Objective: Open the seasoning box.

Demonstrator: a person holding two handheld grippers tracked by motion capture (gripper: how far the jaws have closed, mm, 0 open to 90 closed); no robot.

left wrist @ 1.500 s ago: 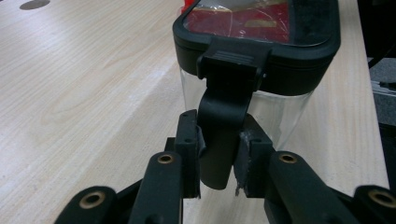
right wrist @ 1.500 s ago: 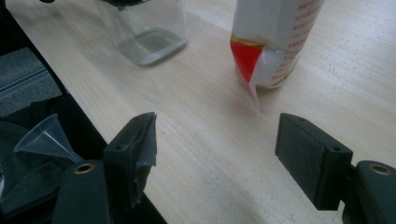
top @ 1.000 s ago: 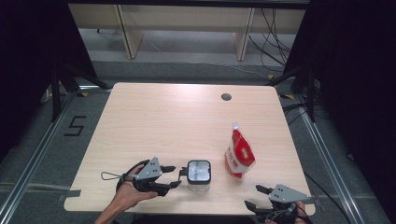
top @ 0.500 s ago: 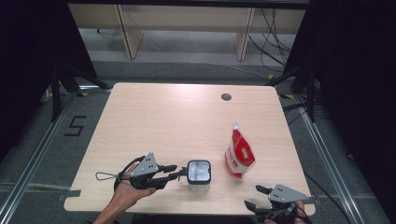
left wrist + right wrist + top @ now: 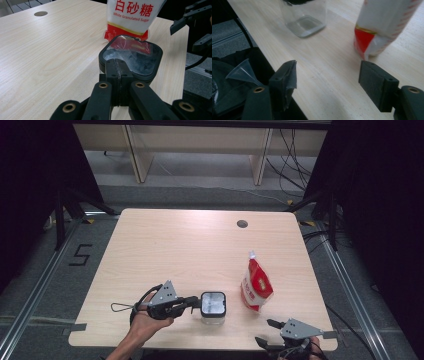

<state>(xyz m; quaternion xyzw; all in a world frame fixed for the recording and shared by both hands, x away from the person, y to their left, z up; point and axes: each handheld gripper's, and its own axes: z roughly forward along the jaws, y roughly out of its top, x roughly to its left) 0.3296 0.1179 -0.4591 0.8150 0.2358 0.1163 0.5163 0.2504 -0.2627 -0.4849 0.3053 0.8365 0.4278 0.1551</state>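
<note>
Black-rimmed jar lid [image 5: 131, 58] sits clamped in the left gripper [image 5: 192, 304] for lifting, while the right gripper [image 5: 266, 331], at five o'clock, waits spread.

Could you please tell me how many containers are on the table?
2: a clear jar with a black lid near the front edge, the left gripper closed at its lid, and a sugar bag standing to its right.

Clear square jar [image 5: 213, 306], black-rimmed lid seemingly on, upright near table edge.
</note>
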